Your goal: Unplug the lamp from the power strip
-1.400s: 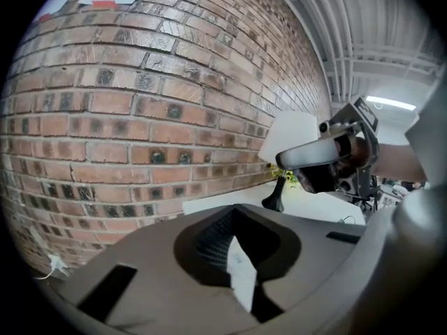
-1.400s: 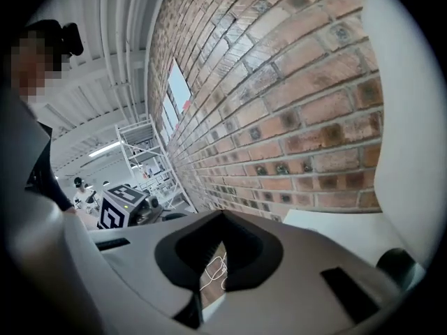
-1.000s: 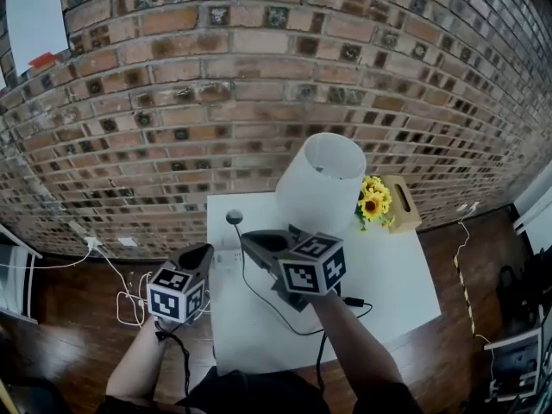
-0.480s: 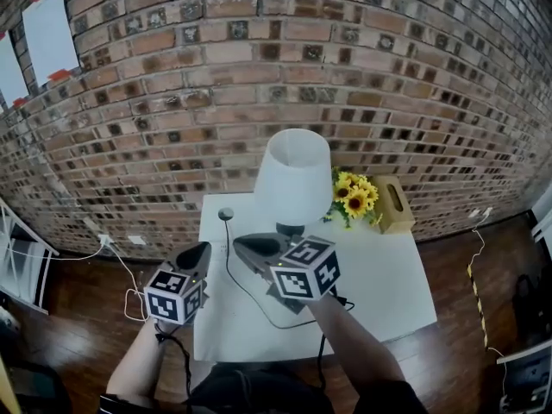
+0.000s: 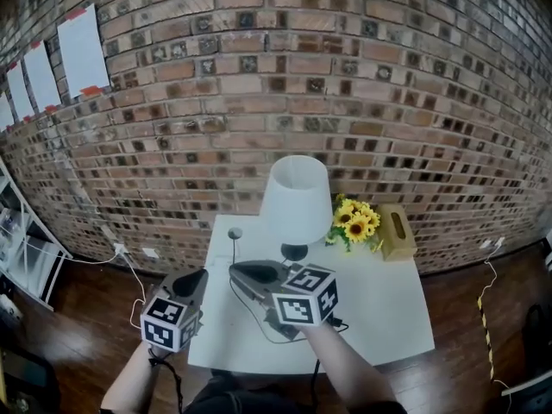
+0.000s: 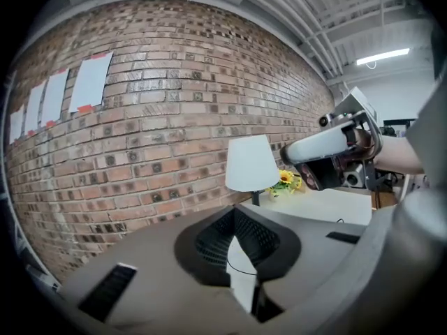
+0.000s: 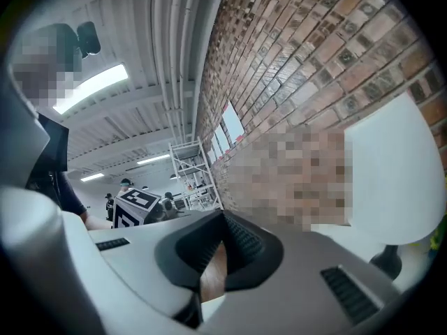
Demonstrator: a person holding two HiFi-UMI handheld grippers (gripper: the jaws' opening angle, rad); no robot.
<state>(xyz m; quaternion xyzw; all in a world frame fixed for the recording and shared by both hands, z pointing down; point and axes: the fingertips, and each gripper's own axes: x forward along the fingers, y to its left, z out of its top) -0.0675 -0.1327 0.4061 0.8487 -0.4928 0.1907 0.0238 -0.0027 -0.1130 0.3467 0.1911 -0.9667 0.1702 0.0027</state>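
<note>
1. The left gripper [image 5: 195, 278] hovers off the left edge of the white counter [image 5: 388, 313], above the wooden floor [image 5: 78, 317]. Its jaws are pressed together with nothing between them; only a thin slit shows the counter beyond.
2. The right gripper [image 5: 235, 271] hangs over the counter's left half, pointing left across it. Its jaws are closed too, and they hold nothing.
3. The lamp [image 5: 296, 198] stands upright at the back of the counter, close to the brick wall [image 5: 285, 84], with its white shade above a dark round base. Neither gripper touches it.
4. A black cable [image 5: 248, 310] curves across the counter below the right gripper. Where it ends cannot be made out, and no view shows the power strip clearly.
5. A bunch of sunflowers [image 5: 355, 220] sits just right of the lamp, with a wooden tissue box [image 5: 397, 232] beside it.
6. A small round knob on a thin stalk [image 5: 235, 233] stands near the counter's back left corner.
7. Sheets of paper [image 5: 82, 48] hang on the wall, up at the left.
</note>
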